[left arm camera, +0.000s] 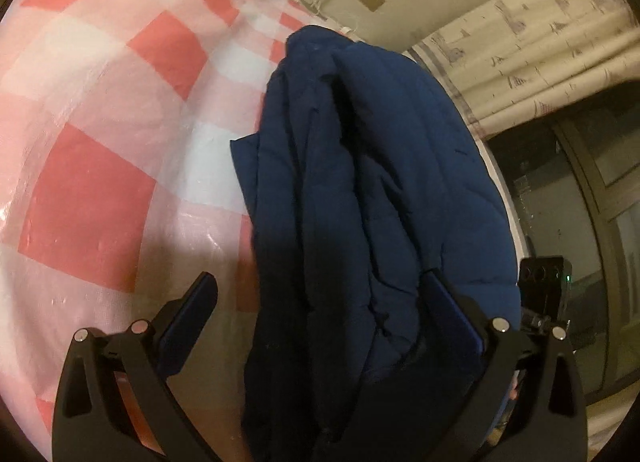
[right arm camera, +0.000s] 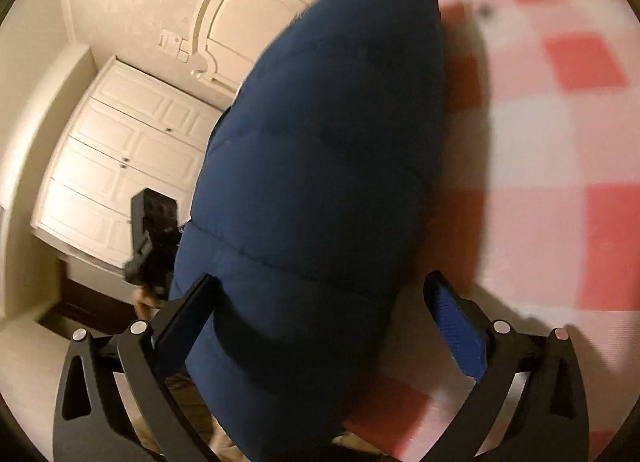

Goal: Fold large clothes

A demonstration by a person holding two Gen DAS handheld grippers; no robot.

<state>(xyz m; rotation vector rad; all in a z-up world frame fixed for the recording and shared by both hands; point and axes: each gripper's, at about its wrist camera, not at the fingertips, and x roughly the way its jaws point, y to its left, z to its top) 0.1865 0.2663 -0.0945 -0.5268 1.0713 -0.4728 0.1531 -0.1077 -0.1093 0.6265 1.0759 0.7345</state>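
A dark blue quilted jacket (left arm camera: 360, 190) lies bunched lengthwise along the edge of a table covered in a red-and-white checked cloth (left arm camera: 100, 102). My left gripper (left arm camera: 320, 294) is open, its fingers wide apart on either side of the jacket's near end. In the right wrist view the same jacket (right arm camera: 320, 166) fills the middle. My right gripper (right arm camera: 320, 294) is open too, with the jacket between its fingers; the left finger (right arm camera: 188, 310) touches the fabric, the right pad (right arm camera: 456, 326) stands clear. The other gripper shows in each view (left arm camera: 544, 286) (right arm camera: 152, 238).
The checked cloth (right arm camera: 560, 142) stretches to one side of the jacket. Beyond the table edge are a patterned curtain (left arm camera: 540, 54), a dark glazed door (left arm camera: 592, 202), white panelled cupboard doors (right arm camera: 120, 166) and a cream wall.
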